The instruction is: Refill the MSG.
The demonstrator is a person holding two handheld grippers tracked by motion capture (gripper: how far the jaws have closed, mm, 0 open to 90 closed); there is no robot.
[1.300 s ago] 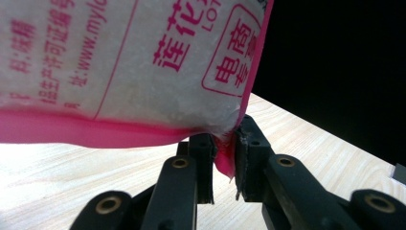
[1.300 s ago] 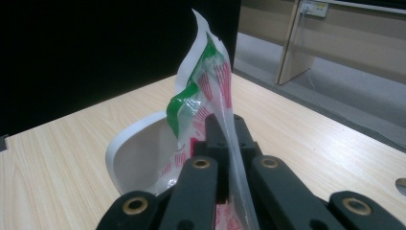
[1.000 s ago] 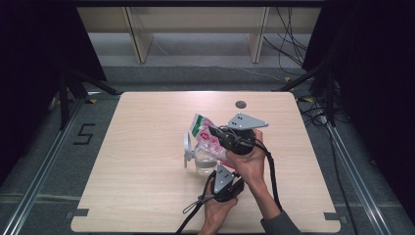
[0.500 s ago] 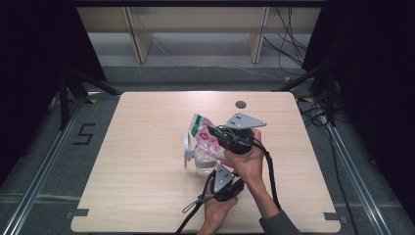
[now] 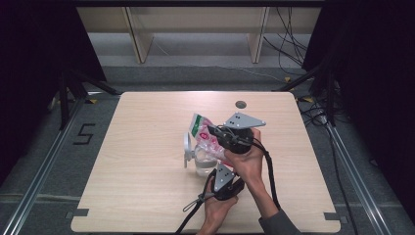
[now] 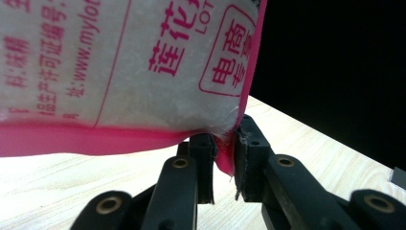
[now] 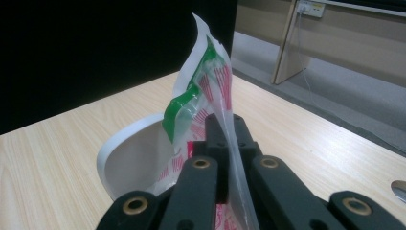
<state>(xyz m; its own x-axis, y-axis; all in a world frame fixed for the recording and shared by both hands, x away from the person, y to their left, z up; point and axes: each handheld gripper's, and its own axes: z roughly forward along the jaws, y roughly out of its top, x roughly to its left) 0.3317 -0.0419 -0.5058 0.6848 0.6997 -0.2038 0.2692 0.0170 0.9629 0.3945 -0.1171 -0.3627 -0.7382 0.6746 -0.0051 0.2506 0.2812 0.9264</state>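
Observation:
A plastic bag [image 5: 203,133] of white grains, pink-printed with a green strip near its top, hangs tilted over a clear jar [image 5: 200,165] at mid-table. The jar's white lid [image 5: 186,145] is hinged open to its left. My right gripper [image 5: 214,131] is shut on the bag's upper film [image 7: 216,91], and the white lid [image 7: 125,160] shows just behind. My left gripper [image 5: 219,170] sits nearer the person, below the bag. In the left gripper view its jaws pinch the bag's pink bottom corner [image 6: 224,160], with the bag's printed side [image 6: 119,62] above.
The wooden table [image 5: 142,176] has a small round grommet hole [image 5: 240,104] near its far edge. Black cables trail from both grippers toward the table's near edge. Dark curtains stand at both sides and pale shelving stands beyond the table.

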